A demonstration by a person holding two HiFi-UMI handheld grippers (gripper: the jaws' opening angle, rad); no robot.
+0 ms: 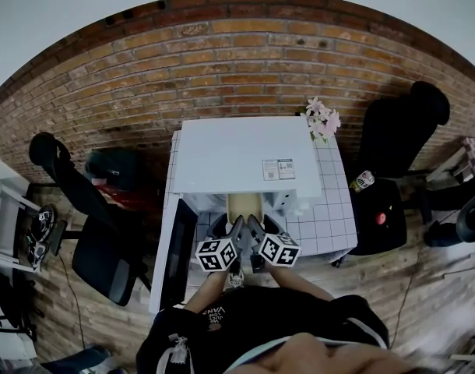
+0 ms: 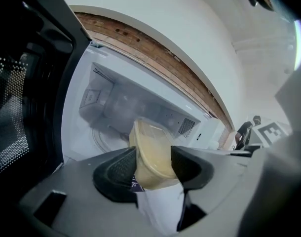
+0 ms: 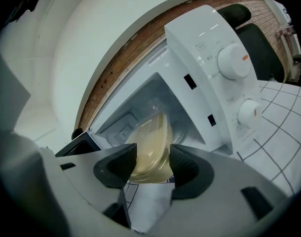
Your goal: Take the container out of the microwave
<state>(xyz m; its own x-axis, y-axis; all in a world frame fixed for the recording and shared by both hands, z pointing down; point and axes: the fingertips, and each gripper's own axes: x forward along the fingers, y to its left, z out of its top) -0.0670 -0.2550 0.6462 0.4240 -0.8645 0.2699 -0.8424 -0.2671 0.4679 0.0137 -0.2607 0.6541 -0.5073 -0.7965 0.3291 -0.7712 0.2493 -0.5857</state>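
Observation:
A clear lidded container [image 1: 244, 207] of pale yellow food sits at the mouth of the white microwave [image 1: 245, 158], whose door [image 1: 175, 252] stands open to the left. My left gripper [image 1: 236, 228] and right gripper [image 1: 255, 228] meet side by side at the container. In the left gripper view the container [image 2: 153, 154] sits between the dark ribbed pads, which press on its two sides, with the cavity [image 2: 116, 107] behind it. The right gripper view shows the same container [image 3: 149, 149] clamped between that gripper's pads [image 3: 185, 164]. The container's underside is hidden.
The microwave stands on a white tiled table [image 1: 331, 209], with pink flowers [image 1: 321, 119] at its back right corner. Its two dials [image 3: 233, 60] are to the right of the cavity. A black stool [image 1: 380, 217] with a can [image 1: 364, 180] is at the right, an office chair [image 1: 89, 232] at the left.

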